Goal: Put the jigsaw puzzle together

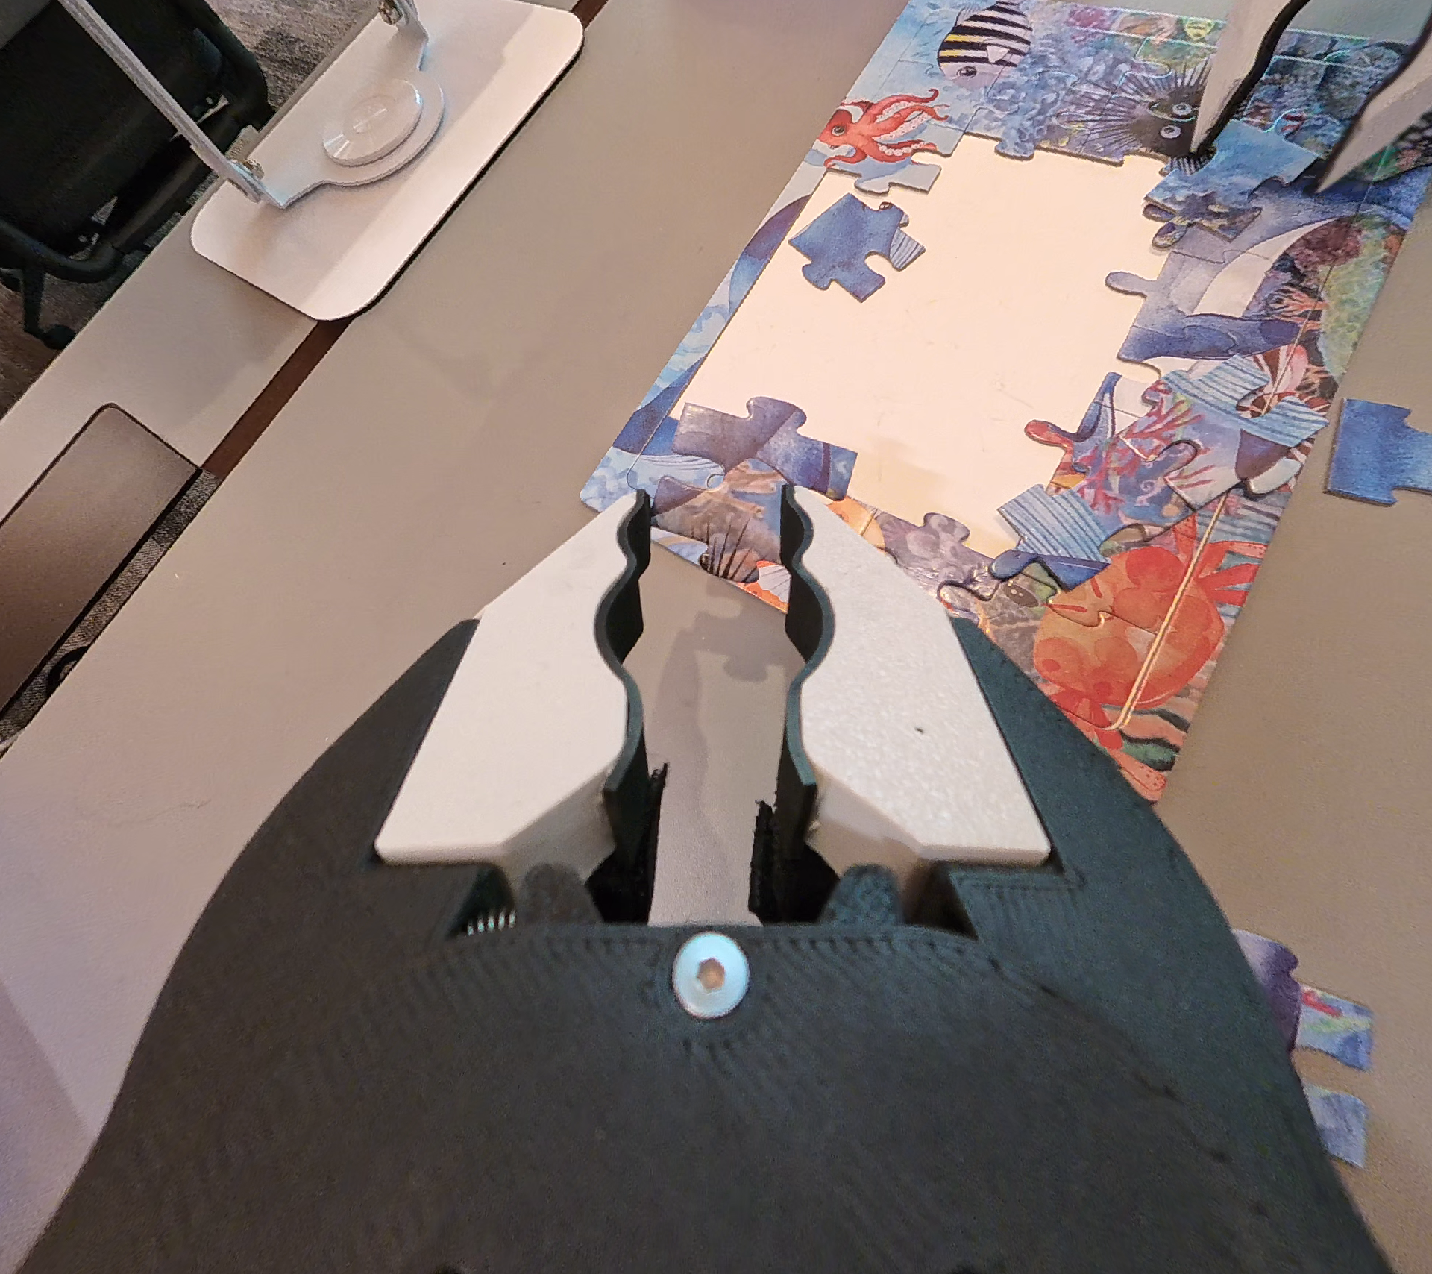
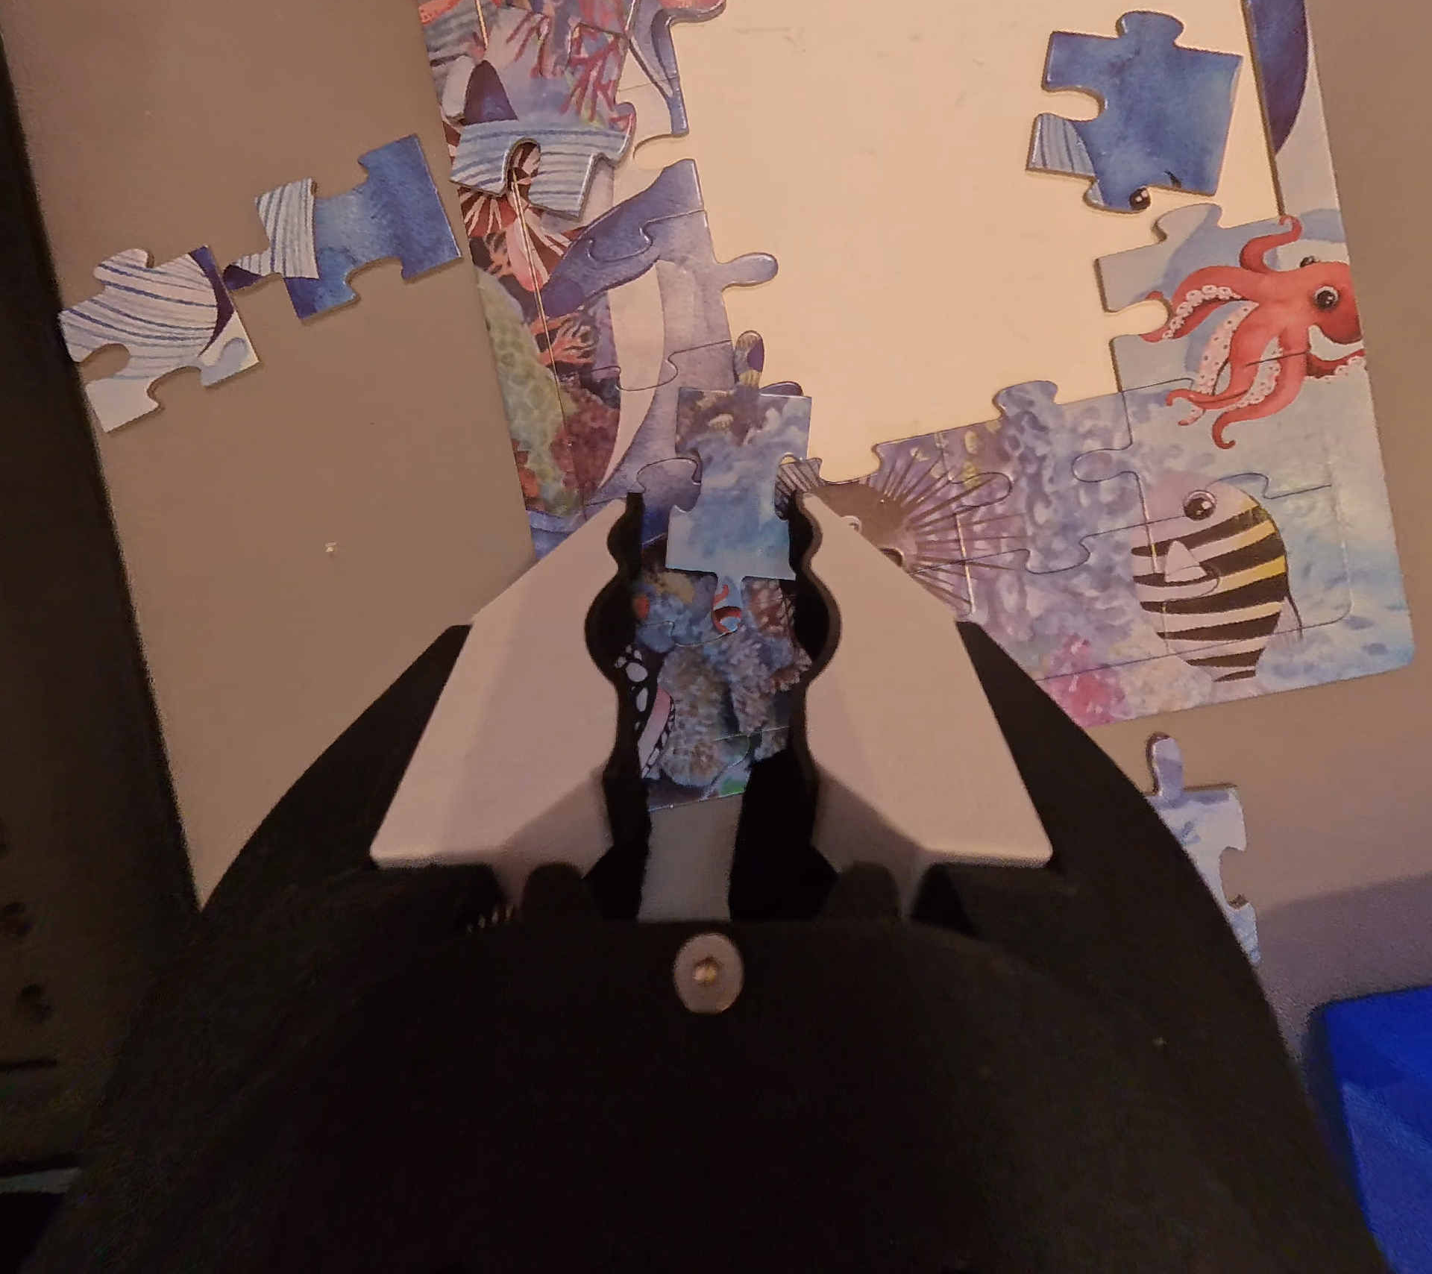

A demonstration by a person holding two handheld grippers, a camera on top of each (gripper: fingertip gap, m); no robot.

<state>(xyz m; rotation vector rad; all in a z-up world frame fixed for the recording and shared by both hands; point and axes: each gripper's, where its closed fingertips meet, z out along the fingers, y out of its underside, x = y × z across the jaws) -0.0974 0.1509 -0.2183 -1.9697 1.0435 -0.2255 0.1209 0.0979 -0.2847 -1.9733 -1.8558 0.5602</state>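
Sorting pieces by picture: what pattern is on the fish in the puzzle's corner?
Black and white stripes with yellow bands on the fish; clearest in the right wrist view.

No readable writing, label, brand, number or sign is showing in either view. The jigsaw puzzle (image 1: 1007,338) lying ahead of the left gripper (image 1: 713,500) is carrying only painted sea creatures, and the loose pieces beside it on the desk (image 1: 465,462) are bearing no lettering that can be made out.
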